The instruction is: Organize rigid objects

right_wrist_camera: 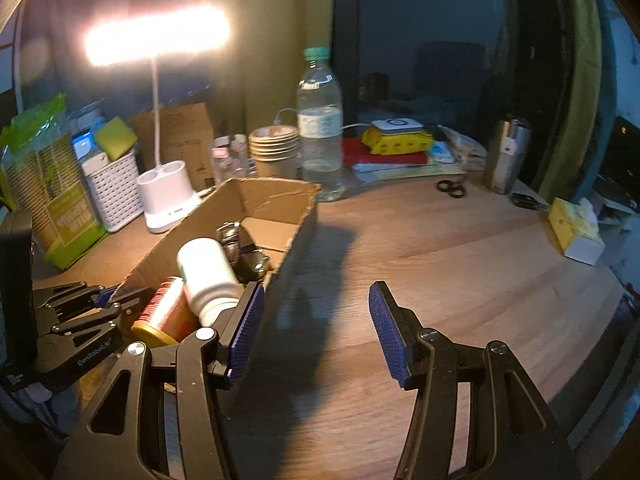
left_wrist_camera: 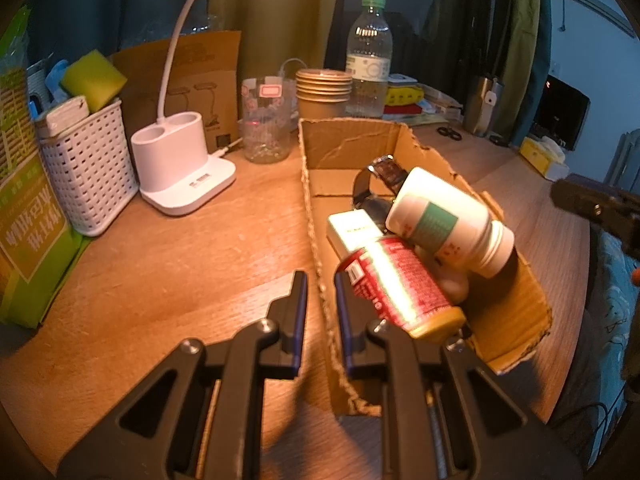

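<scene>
An open cardboard box (left_wrist_camera: 348,148) lies on the wooden desk. In it lie a red can with a gold end (left_wrist_camera: 400,284), a white pill bottle (left_wrist_camera: 444,220), a small white box (left_wrist_camera: 354,230) and a wristwatch (left_wrist_camera: 380,180). My left gripper (left_wrist_camera: 322,288) is shut on the box's left wall. My right gripper (right_wrist_camera: 316,332) is open and empty, just right of the box (right_wrist_camera: 280,200). The right wrist view also shows the can (right_wrist_camera: 164,308), the bottle (right_wrist_camera: 208,272) and the left gripper (right_wrist_camera: 104,300).
At the back stand a white lamp base (left_wrist_camera: 180,168), a white basket (left_wrist_camera: 88,176), a glass jar (left_wrist_camera: 266,120), stacked paper cups (left_wrist_camera: 323,92) and a water bottle (left_wrist_camera: 368,60). A steel flask (right_wrist_camera: 506,156), scissors (right_wrist_camera: 452,188) and a yellow tissue box (right_wrist_camera: 574,228) are on the right.
</scene>
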### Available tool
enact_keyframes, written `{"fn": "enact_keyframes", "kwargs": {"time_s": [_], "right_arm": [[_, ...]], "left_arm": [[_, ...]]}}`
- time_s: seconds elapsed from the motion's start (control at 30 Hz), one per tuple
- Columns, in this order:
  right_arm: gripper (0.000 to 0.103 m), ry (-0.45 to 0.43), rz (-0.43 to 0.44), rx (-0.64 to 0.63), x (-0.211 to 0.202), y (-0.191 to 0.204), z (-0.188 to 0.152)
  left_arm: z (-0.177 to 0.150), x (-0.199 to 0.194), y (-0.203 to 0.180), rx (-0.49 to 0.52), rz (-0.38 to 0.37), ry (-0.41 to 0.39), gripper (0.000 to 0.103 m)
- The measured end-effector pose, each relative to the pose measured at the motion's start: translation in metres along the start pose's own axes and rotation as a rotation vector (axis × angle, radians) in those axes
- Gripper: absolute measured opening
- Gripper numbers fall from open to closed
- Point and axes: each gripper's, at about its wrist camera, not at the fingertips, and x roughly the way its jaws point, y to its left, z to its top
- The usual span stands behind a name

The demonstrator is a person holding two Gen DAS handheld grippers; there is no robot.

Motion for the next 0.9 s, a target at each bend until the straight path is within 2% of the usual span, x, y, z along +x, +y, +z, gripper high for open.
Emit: {"fn": "enact_keyframes", "kwargs": {"time_s": [0.2, 0.3, 0.63, 0.7, 0.83, 0.87, 0.9], "right_arm": [[0.058, -0.033, -0.034, 0.038, -0.018, -0.019, 0.000], [0.058, -0.048, -0.045, 0.055, -0.026, -0.027, 0.001], [0.058, -0.112, -0.076, 0.073, -0.059, -0.035, 0.006], [0.066, -0.133, -0.089, 0.076, -0.068, -0.036, 0.007], [0.066, -0.181, -0.112, 0.084, -0.088, -0.039, 0.009], [0.066, -0.195, -0.118, 0.085, -0.093, -0.040, 0.010], [0.066, -0.205, -0.123, 0.086, -0.096, -0.040, 0.011]], "left_arm": [[0.003, -0.001, -0.001, 0.008, 0.007, 0.000, 0.016], [0.006, -0.012, -0.002, 0.003, 0.019, -0.038, 0.022], [0.027, -0.048, -0.019, 0.013, 0.005, -0.130, 0.022], [0.031, -0.056, -0.025, 0.016, 0.010, -0.157, 0.023], [0.040, -0.075, -0.037, 0.017, 0.005, -0.219, 0.024], [0.042, -0.079, -0.041, 0.020, 0.008, -0.232, 0.037], [0.045, -0.083, -0.042, 0.017, -0.005, -0.241, 0.068]]}}
